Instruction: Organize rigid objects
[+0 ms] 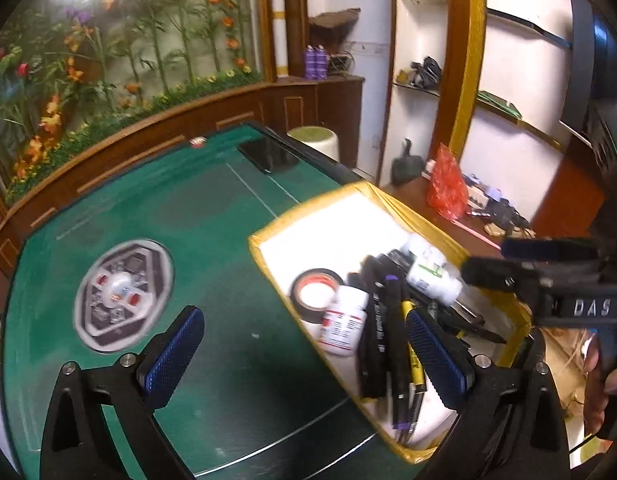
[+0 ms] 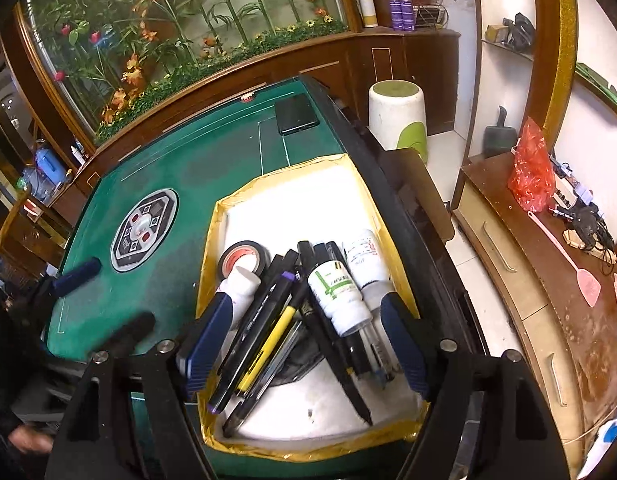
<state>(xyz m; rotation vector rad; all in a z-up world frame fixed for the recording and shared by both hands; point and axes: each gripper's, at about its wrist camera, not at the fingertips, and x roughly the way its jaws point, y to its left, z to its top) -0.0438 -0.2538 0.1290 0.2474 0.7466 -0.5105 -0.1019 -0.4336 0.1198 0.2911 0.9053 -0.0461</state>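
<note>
A white tray with a yellow rim (image 2: 212,240) (image 1: 264,252) sits on the green table. It holds a roll of black tape (image 2: 244,258) (image 1: 314,290), white bottles (image 2: 338,294) (image 1: 344,324) and several black pens and markers (image 2: 268,320) (image 1: 384,340). My right gripper (image 2: 304,340) is open and empty, hovering over the tray's near end above the pens. My left gripper (image 1: 304,352) is open and empty, with its left finger over bare table and its right finger over the tray. The right gripper's fingers show at the right of the left wrist view (image 1: 508,260).
A black phone (image 2: 296,114) (image 1: 268,154) lies at the table's far edge. A round control panel (image 2: 144,230) (image 1: 122,294) is set in the table's middle. A white stool (image 2: 396,116) and a cluttered wooden cabinet (image 2: 548,280) stand to the right.
</note>
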